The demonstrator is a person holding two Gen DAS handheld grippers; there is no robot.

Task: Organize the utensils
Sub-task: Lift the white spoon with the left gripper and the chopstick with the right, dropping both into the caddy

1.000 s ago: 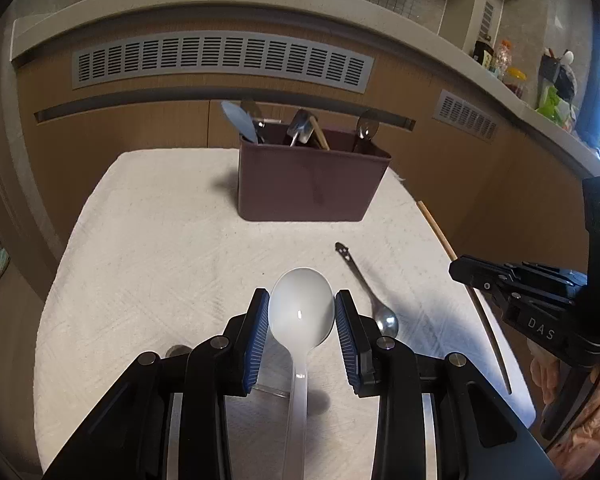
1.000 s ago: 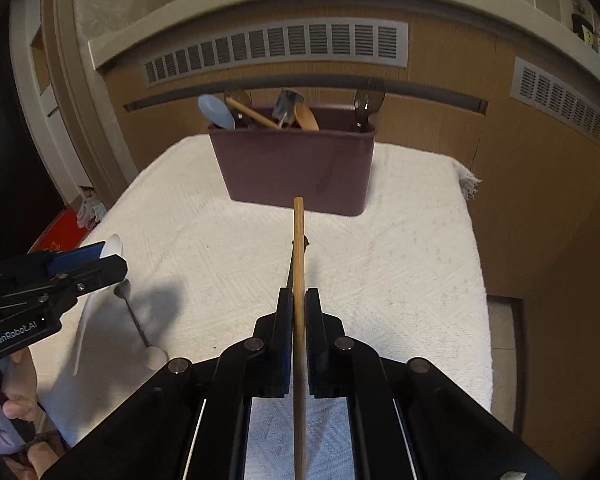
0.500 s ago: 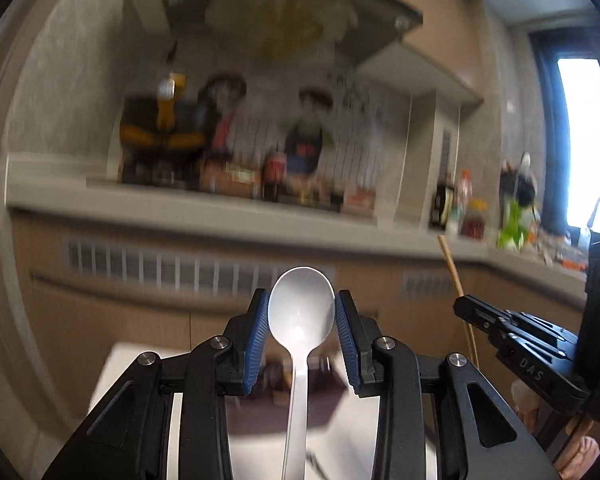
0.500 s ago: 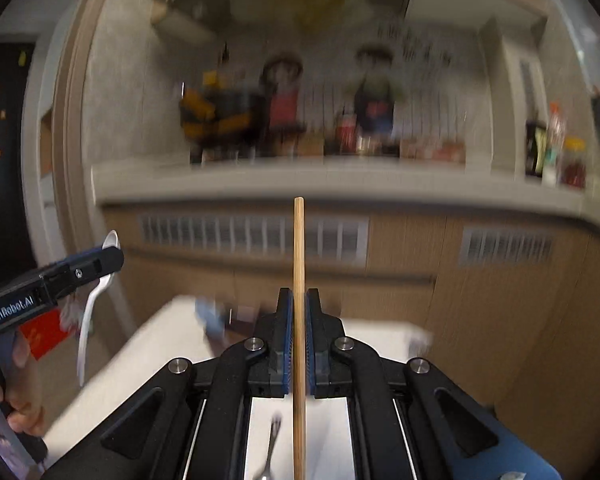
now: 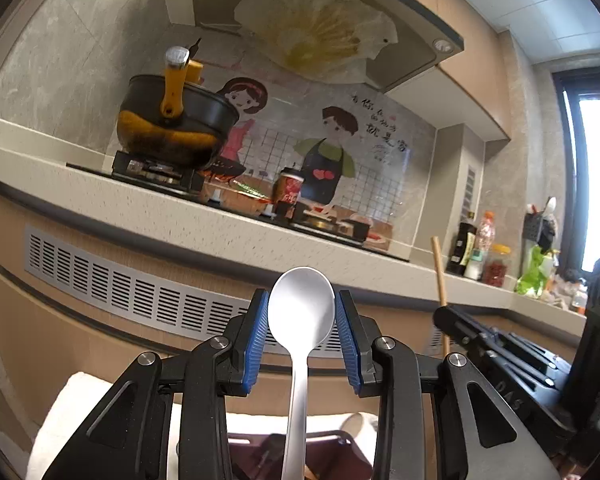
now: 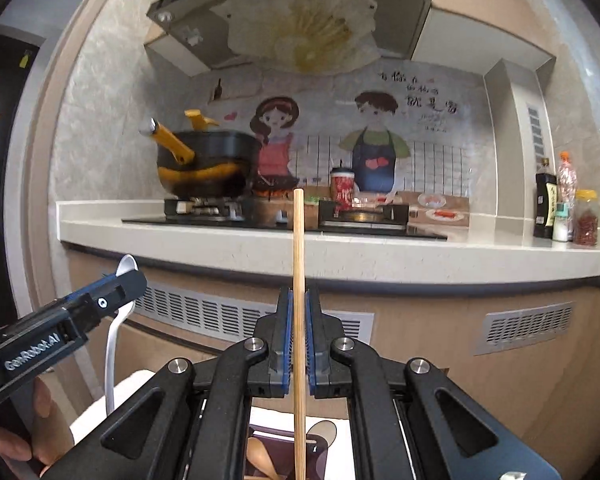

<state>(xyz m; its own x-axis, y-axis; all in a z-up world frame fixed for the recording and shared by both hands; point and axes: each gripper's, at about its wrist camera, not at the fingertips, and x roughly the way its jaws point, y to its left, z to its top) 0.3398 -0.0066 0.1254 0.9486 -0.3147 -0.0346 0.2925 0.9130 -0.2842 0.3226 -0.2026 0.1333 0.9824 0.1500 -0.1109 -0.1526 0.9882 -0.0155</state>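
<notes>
My left gripper (image 5: 302,320) is shut on a white spoon (image 5: 302,304), its bowl upright between the blue pads and its handle hanging down. The same spoon (image 6: 110,356) shows at the left of the right wrist view, held by the left gripper (image 6: 112,292). My right gripper (image 6: 299,320) is shut on a wooden chopstick (image 6: 299,248) that stands upright. That chopstick (image 5: 440,280) and the right gripper (image 5: 476,332) also appear at the right of the left wrist view. The maroon utensil holder (image 5: 256,452) sits low, just under both grippers, with a wooden spoon (image 6: 260,456) in it.
The holder stands on a table with a white towel (image 5: 68,412). Behind runs a kitchen counter (image 6: 340,248) with a stove and a black-and-yellow pot (image 6: 204,168), bottles (image 6: 546,208) at the right, and vent grilles (image 5: 120,292) below. A hand (image 6: 40,420) grips the left tool.
Both grippers rose and tipped up from looking down at the table to pointing level at the counter. The holder slid to the bottom edge of both views. Both grips stayed the same.
</notes>
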